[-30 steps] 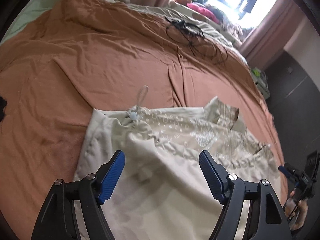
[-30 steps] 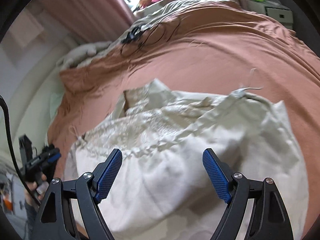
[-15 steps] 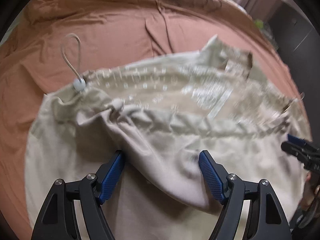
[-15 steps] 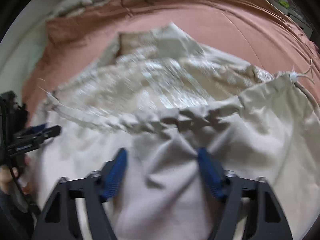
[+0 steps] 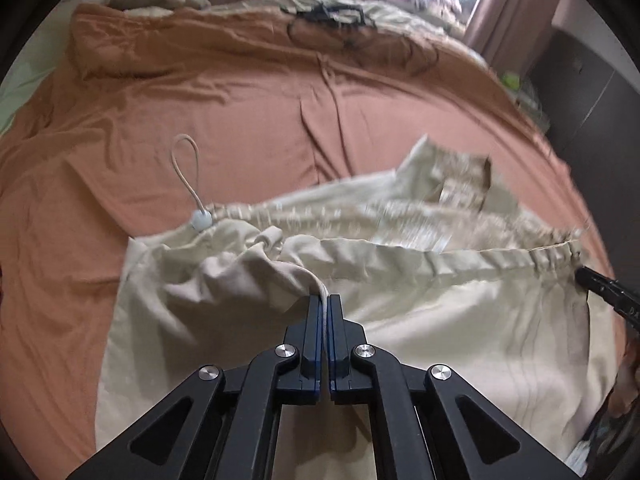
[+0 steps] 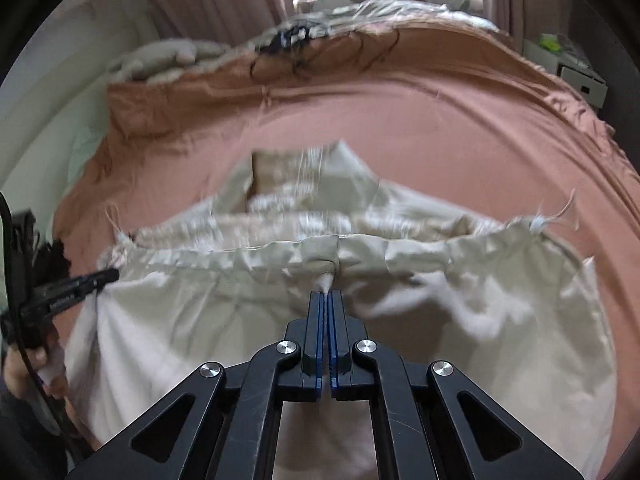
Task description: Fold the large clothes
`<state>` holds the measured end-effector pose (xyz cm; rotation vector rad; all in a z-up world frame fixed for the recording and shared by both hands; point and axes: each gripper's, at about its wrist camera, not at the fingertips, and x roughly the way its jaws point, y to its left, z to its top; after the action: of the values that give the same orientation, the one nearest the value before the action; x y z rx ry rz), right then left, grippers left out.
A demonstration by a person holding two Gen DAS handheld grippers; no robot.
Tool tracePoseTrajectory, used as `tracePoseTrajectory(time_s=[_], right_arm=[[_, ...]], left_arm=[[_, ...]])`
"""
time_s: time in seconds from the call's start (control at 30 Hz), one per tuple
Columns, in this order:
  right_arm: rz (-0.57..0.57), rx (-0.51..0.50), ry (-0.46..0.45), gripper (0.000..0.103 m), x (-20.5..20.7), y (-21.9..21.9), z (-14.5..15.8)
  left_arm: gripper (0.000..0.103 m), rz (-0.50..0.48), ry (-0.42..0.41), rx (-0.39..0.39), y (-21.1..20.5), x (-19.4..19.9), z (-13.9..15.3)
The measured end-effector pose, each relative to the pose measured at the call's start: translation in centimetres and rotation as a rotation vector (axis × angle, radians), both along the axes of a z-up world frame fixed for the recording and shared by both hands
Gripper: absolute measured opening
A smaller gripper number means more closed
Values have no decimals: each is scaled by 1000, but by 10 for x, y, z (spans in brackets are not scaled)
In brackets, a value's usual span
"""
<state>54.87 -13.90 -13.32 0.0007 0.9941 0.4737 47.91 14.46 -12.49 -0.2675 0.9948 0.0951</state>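
- On the bed (image 5: 240, 92), over its rust-coloured sheet, a large beige garment (image 5: 400, 320) is lying spread out, its gathered drawstring hem (image 5: 460, 258) running across the middle of the cloth.
- Nearest the hem's left end, the left tool (image 5: 324, 300) is sitting fully closed, pinching a bunched fold of the beige cloth; a sliver of fabric is showing between its blue pads.
- Further along the same hem, toward its middle, the right tool (image 6: 325, 296) is likewise clamped tight on a small peak of the garment (image 6: 240, 312), pulled up just below the gathered band.
- Each tool is showing at the edge of the other's view, right at the garment's side, so both are working the same hem line.
- Beyond the hem, a cord loop with a pale toggle (image 5: 200, 222) is trailing onto the sheet, and a patterned lining (image 5: 400, 220) is lying exposed on the far side.
- Far past the garment, by the head of the bed, a tangle of black cable (image 5: 332, 14) is resting well apart from the work.
- As I judge it, the folding is only starting: both grips are taken, but no clean fold is visible yet.
- What seems left: lifting the gripped hem, carrying it over the far part, flattening it, then further folds to make a compact stack.
- That loose cord may snag or end up sticking out of the fold.
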Motion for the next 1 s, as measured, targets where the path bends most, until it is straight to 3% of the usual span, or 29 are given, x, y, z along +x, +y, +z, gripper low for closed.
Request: tracePoseTrajectory(time_s=[0.13,0.37,0.5,0.67,0.83,0.9,0.97,1.0], right_arm=[[-38,12,-19,2,10,2,2],[-54,-20,13,2,34,10,-29],[-64,-37,50,2,47,12,-54],[-77,-62,85,2,54,14,-78],[-111,-74,116,7,52,13,-70],[-118,-65,118,24,47,9,-61],[-111,-40,106,37,36,6,-48],[-107,-30,97,38,30,5,-42]], left_arm=[[2,9,-24,13,-5,7,3],[3,19,76,5,-5,29,-34],[12,40,101,-32,6,34,-54],[18,72,80,-40,25,34,-55],[19,142,70,-83,45,20,-37],[31,146,47,-104,51,10,-27],[57,153,6,-97,56,-9,-12],[60,165,-14,-82,58,-19,-5]])
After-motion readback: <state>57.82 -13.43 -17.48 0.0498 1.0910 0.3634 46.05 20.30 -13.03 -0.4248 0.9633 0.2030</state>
